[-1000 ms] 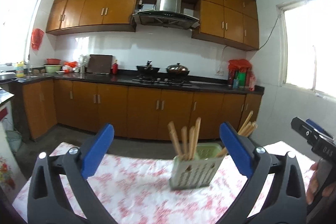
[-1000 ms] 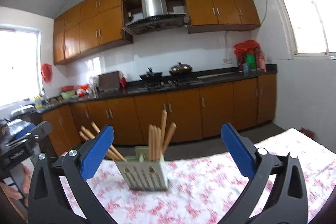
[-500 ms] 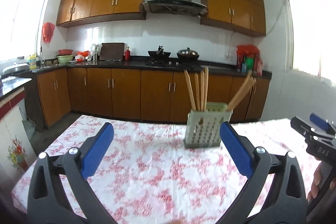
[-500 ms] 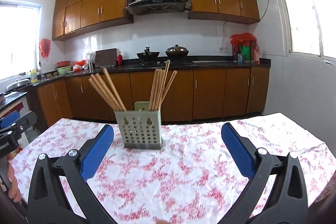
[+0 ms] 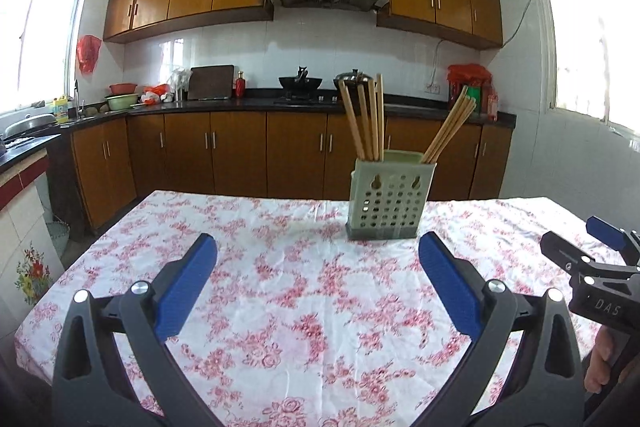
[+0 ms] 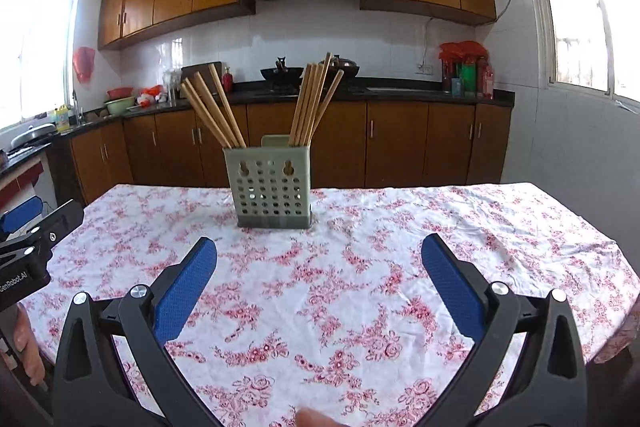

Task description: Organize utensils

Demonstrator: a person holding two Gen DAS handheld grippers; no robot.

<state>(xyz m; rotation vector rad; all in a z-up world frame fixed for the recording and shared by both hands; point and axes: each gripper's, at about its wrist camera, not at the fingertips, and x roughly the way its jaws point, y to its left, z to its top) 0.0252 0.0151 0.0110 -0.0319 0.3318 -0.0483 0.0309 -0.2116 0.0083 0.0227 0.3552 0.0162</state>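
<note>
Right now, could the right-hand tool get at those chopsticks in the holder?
Probably yes. The right tool is open and empty, with only bare tablecloth between it and the holder. The chopsticks stick up freely above its rim.

A pale green perforated holder [image 6: 273, 183] stands upright on the desk, wooden chopsticks [image 6: 313, 103] splayed in two bunches inside
</note>
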